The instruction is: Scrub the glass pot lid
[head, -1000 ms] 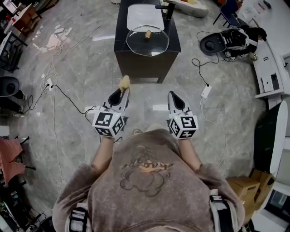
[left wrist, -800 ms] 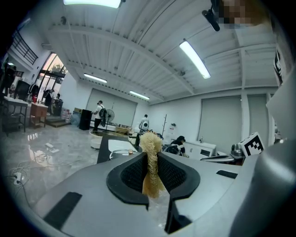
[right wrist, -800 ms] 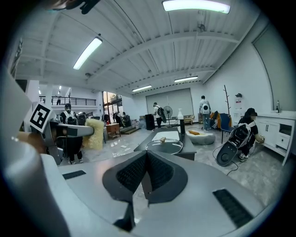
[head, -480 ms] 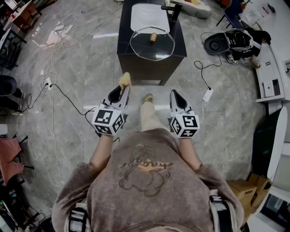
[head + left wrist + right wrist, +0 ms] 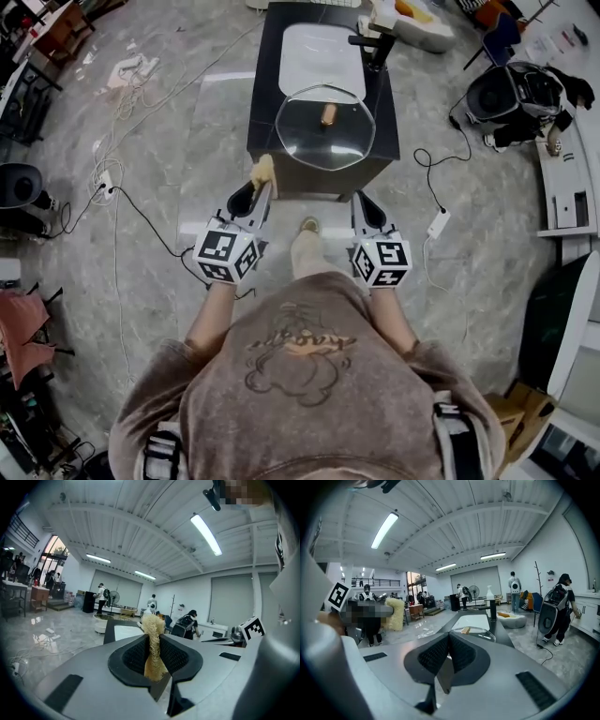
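Glass lid [image 5: 325, 127] on counter [image 5: 266, 112], beyond loofah [image 5: 263, 172], apart

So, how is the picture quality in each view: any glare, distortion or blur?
Head view: sharp, evenly lit, pale reflections on the glossy floor, glints on the glass lid. Left gripper view: strong fisheye bending, dark corners, ceiling lamp overexposed, scrubber in focus. Right gripper view: same bending and dark corners.
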`<state>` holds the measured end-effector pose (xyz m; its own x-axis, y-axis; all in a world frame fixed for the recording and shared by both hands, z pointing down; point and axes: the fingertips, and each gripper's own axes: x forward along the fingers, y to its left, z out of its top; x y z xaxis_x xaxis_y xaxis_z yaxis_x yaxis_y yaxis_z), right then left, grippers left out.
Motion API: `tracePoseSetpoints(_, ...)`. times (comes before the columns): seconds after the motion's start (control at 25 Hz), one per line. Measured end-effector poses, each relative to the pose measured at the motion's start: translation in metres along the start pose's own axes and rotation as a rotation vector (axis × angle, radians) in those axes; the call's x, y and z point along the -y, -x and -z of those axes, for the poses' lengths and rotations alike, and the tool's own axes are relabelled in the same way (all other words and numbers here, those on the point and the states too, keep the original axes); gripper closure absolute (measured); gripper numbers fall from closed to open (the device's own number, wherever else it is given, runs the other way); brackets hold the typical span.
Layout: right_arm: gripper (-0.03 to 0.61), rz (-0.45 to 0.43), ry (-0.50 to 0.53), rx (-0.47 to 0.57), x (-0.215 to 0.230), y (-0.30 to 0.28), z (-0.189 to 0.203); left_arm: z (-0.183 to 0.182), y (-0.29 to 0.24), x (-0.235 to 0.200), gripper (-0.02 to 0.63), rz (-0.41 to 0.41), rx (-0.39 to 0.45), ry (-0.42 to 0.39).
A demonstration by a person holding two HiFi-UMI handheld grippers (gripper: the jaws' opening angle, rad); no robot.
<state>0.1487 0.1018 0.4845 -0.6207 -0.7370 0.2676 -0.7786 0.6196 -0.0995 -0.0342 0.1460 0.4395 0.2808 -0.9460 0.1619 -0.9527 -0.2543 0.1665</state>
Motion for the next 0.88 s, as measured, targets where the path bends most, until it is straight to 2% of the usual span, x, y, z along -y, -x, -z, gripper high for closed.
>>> tracePoseSetpoints(0.44, 0.578, -0.065, 0.006, 0.011, 0.072, -0.135, -0.072, -0.062, -0.139, -0.061, 0.540, -0.033, 0.014, -0.003)
tracePoseSetpoints(0.68, 0.578, -0.095, 0.008, -0.001, 0.100, -0.182, -0.083, -0.073, -0.188, -0.082, 0.540, -0.051, 0.009, -0.009)
tracePoseSetpoints(0.88, 0.578, -0.085, -0.003, 0.001, 0.110, -0.202, -0.088, -0.081, -0.207, -0.097, 0.540, -0.055, 0.008, -0.022)
